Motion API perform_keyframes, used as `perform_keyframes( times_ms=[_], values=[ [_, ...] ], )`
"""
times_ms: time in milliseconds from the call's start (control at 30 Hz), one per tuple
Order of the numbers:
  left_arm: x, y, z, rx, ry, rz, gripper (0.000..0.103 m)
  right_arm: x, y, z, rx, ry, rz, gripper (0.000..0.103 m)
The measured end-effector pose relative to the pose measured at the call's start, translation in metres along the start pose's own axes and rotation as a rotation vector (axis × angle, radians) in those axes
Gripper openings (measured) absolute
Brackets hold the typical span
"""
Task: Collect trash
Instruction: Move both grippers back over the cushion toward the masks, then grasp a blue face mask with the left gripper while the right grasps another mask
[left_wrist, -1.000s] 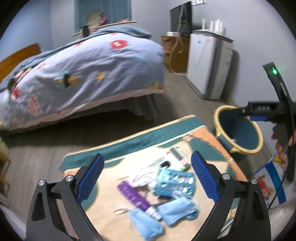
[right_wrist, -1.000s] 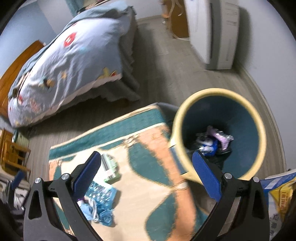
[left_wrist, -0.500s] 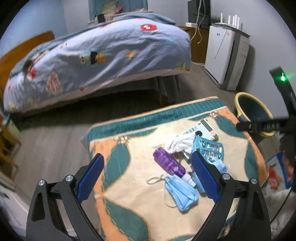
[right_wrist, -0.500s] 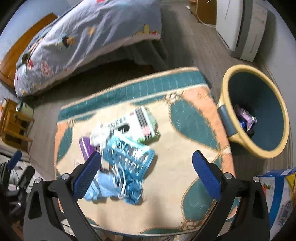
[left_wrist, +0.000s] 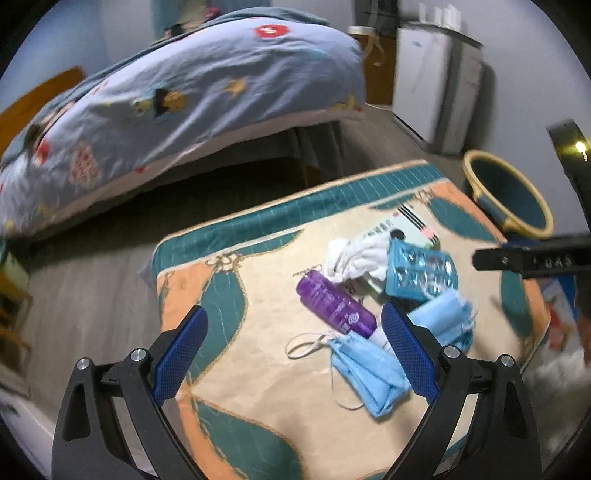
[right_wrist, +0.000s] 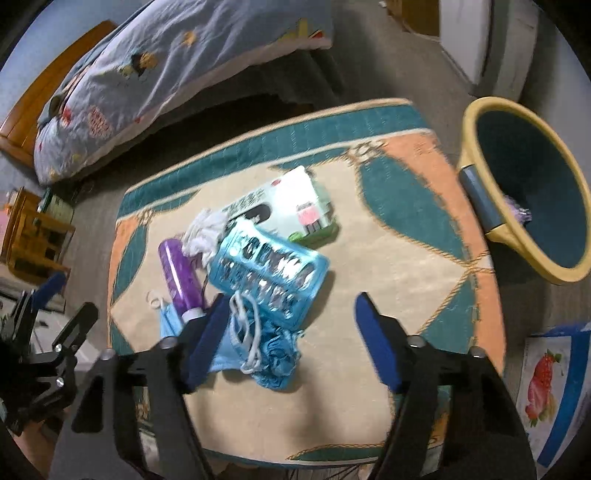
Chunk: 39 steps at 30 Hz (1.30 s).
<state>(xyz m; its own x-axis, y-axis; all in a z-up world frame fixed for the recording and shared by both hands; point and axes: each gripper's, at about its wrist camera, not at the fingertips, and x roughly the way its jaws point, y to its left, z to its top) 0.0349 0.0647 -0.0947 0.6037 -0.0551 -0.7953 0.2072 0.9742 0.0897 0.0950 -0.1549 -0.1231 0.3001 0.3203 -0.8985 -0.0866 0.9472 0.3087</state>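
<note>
While hovering over the worktop (right_wrist: 406, 258), right claw (right_wrist: 288, 332) half-narrowed, just been closing, empty; left claw (left_wrist: 291, 350) wide, empty. Crumpled blue mask (right_wrist: 269, 350) beside blister pack (right_wrist: 269, 269): soft, light, best pinched at bunched middle.
</note>
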Motion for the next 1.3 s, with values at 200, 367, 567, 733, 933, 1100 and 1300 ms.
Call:
perform_keyframes(
  times_ms=[200, 367, 567, 733, 933, 1100, 1300],
  values=[
    [0.016, 0.000, -0.014, 0.047, 0.073, -0.039, 0.094, 0.019, 0.017, -0.007, -0.008, 0.083, 0.070, 0.048],
    [0.020, 0.001, -0.023, 0.063, 0.099, -0.052, 0.094, 0.035, 0.024, -0.013, 0.028, 0.152, 0.120, 0.018],
    [0.028, -0.011, -0.027, 0.076, 0.126, -0.106, 0.094, 0.010, 0.041, -0.007, -0.037, 0.124, 0.125, 0.007],
    [0.041, -0.029, -0.032, 0.116, 0.172, -0.135, 0.094, -0.034, 0.047, 0.006, -0.152, 0.060, 0.057, 0.007],
    [0.060, -0.040, -0.041, 0.155, 0.248, -0.150, 0.084, -0.043, 0.029, 0.010, -0.102, 0.014, 0.109, 0.007],
    [0.067, -0.035, -0.039, 0.099, 0.298, -0.209, 0.032, -0.045, 0.034, 0.018, -0.151, -0.018, 0.087, 0.007],
    [0.048, -0.021, -0.023, 0.075, 0.236, -0.199, 0.003, -0.057, 0.024, 0.028, -0.132, -0.054, 0.103, 0.007]
  ],
)
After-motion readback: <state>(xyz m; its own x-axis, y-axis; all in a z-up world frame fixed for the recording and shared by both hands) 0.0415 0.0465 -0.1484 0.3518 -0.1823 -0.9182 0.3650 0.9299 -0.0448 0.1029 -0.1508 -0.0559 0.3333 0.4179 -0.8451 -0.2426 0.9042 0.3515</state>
